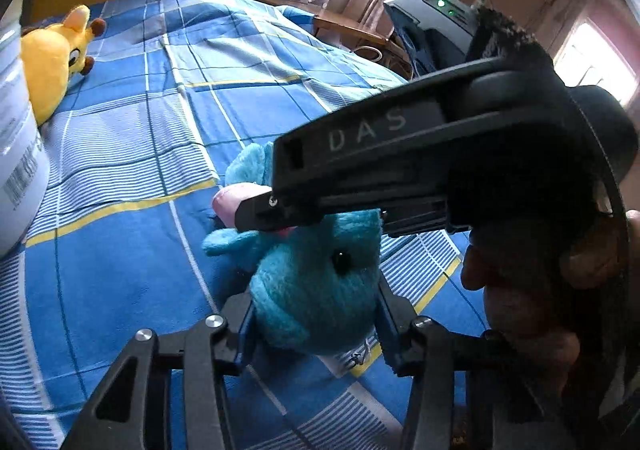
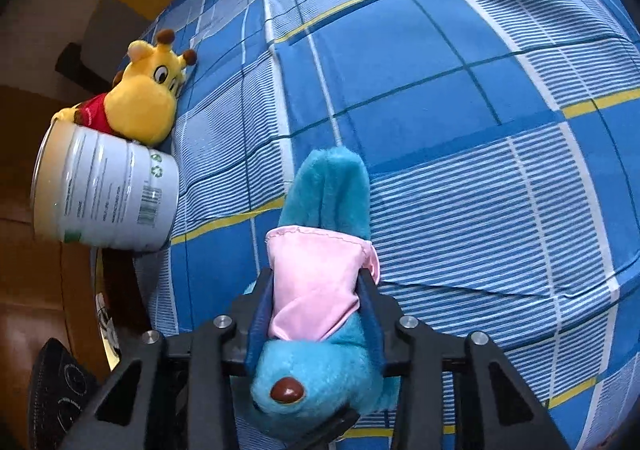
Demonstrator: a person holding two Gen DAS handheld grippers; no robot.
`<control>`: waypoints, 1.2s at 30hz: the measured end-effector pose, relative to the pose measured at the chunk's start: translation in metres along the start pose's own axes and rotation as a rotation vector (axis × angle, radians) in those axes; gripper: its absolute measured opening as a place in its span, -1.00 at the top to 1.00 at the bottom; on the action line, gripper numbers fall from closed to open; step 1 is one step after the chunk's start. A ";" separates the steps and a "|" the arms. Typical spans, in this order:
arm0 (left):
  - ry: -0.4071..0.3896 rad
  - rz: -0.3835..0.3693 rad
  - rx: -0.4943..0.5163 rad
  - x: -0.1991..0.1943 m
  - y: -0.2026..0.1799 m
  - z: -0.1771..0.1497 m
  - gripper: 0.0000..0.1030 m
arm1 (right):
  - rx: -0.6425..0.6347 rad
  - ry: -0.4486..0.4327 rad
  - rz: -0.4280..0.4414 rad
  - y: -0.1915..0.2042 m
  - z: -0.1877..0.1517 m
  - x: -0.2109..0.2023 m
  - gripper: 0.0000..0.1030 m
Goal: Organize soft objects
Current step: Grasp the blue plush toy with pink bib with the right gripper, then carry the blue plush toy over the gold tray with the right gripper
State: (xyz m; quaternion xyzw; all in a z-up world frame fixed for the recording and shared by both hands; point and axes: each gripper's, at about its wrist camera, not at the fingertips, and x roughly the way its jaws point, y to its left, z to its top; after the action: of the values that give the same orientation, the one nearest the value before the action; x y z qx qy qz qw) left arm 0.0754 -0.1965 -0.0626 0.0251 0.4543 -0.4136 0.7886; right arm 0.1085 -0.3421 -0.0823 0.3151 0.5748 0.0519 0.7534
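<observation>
A: What is seen nearest the lenses?

B: A turquoise plush toy (image 2: 320, 378) of shaggy pile, with a glossy brown nose and a smooth pink satin garment (image 2: 316, 282), is clamped across its body by the right gripper (image 2: 316, 314). In the left wrist view the same rounded, fuzzy head with a black bead eye is pinched between the fingers of the left gripper (image 1: 316, 322). It is thus held by both tongs, just above the bed (image 2: 480, 129).

A: And what is the bed covered with?

B: A blue cotton sheet (image 1: 132, 250), checked and striped with white and yellow lines, lightly creased.

A: What is found farther off?

B: At about 9 o'clock in the right wrist view, a white cylindrical tin (image 2: 108, 197) with a printed barcode is lying on its side at the bed's edge. Whether anything is inside cannot be told. Beyond it, at 10 o'clock, a yellow giraffe plush (image 2: 148, 97) in a red shirt is resting against the tin.
</observation>
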 end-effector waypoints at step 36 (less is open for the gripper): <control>-0.101 0.232 0.089 -0.098 -0.020 -0.029 0.04 | -0.303 -0.055 0.301 0.083 -0.036 -0.021 0.31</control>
State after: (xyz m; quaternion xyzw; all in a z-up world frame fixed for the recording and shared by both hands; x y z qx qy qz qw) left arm 0.0176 -0.1359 -0.0007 0.0916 0.3892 -0.3400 0.8512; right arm 0.0931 -0.2704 -0.0255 0.2816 0.4862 0.2409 0.7914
